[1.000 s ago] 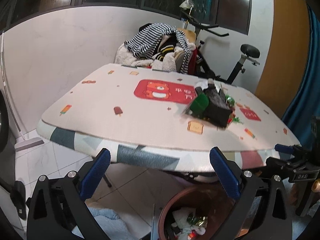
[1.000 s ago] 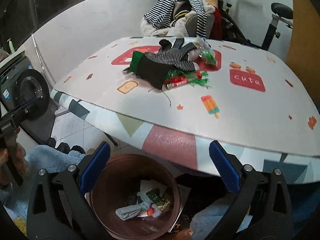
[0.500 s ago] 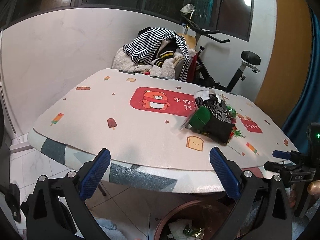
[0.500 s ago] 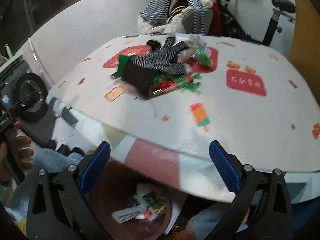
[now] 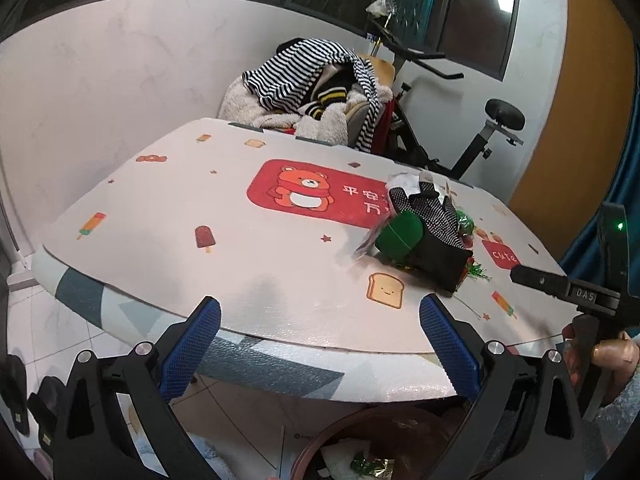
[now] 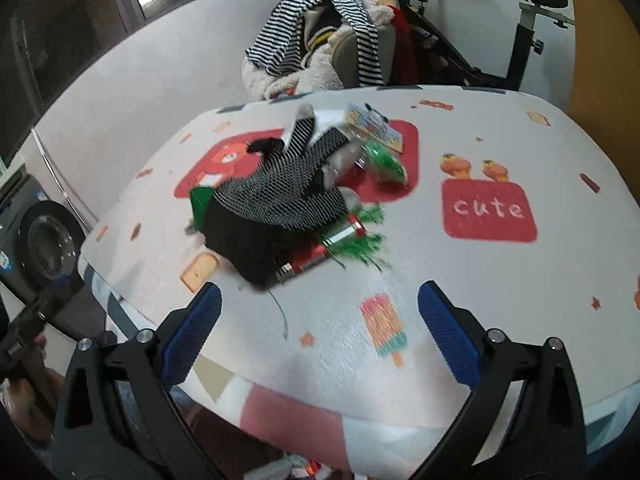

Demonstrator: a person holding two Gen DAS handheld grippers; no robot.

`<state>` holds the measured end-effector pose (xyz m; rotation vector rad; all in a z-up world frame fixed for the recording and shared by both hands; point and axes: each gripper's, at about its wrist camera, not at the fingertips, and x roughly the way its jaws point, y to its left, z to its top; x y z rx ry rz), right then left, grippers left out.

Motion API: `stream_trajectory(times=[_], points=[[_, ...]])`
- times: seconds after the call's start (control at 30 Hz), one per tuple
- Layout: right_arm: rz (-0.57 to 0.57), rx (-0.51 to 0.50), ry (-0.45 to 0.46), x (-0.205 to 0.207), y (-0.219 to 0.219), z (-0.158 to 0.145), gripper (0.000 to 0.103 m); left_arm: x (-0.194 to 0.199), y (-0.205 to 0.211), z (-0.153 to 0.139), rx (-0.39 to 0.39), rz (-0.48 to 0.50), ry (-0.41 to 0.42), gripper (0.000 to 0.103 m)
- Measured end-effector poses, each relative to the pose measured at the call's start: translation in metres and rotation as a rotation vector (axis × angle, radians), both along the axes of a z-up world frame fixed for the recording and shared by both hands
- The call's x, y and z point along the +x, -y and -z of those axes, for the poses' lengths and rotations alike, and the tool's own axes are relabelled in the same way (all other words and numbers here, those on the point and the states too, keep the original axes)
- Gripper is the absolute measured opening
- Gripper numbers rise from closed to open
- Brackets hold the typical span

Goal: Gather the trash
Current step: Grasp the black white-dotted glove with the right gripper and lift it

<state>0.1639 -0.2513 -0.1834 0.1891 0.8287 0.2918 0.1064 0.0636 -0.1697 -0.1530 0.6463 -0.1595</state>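
A pile of trash lies on the patterned table (image 5: 240, 240): a black-and-white striped glove (image 6: 276, 200), a green wrapper (image 5: 400, 232), a red tube (image 6: 316, 256) with green shreds (image 6: 360, 240), and a colourful packet (image 6: 372, 128). My left gripper (image 5: 320, 344) is open and empty at the table's near edge, above a brown bin (image 5: 372, 448) holding trash. My right gripper (image 6: 320, 332) is open and empty over the table edge, just short of the pile.
A chair heaped with striped clothes (image 5: 312, 80) and an exercise bike (image 5: 480, 132) stand behind the table. A washing machine (image 6: 40, 240) is at the left. The other handheld gripper (image 5: 576, 292) shows at the right of the left wrist view.
Both grippers have risen from the bin toward the table. The right one has moved forward, closer to the trash pile. Both stay open.
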Motion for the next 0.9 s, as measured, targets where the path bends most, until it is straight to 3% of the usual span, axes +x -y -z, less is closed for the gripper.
stream_trajectory(times=[0.27,0.5,0.67,0.77,0.9], points=[[-0.083,0.025,0.022,0.029,-0.032,0.0,0.061,0.007,0.013,0.007,-0.016,0.006,-0.038,0.097],[-0.089,0.004,0.025,0.065,-0.063,0.002,0.052,0.0,0.01,0.015,-0.018,0.004,-0.065,0.097],[-0.038,0.026,-0.021,0.089,-0.069,0.009,0.049,-0.005,0.003,0.014,-0.033,-0.013,-0.069,0.097],[-0.009,0.092,-0.069,0.096,-0.063,0.012,0.012,-0.008,0.002,0.01,-0.036,-0.015,-0.059,0.097],[-0.011,0.139,-0.013,0.084,-0.053,-0.01,0.012,-0.01,0.002,0.006,-0.041,-0.015,-0.054,0.097]])
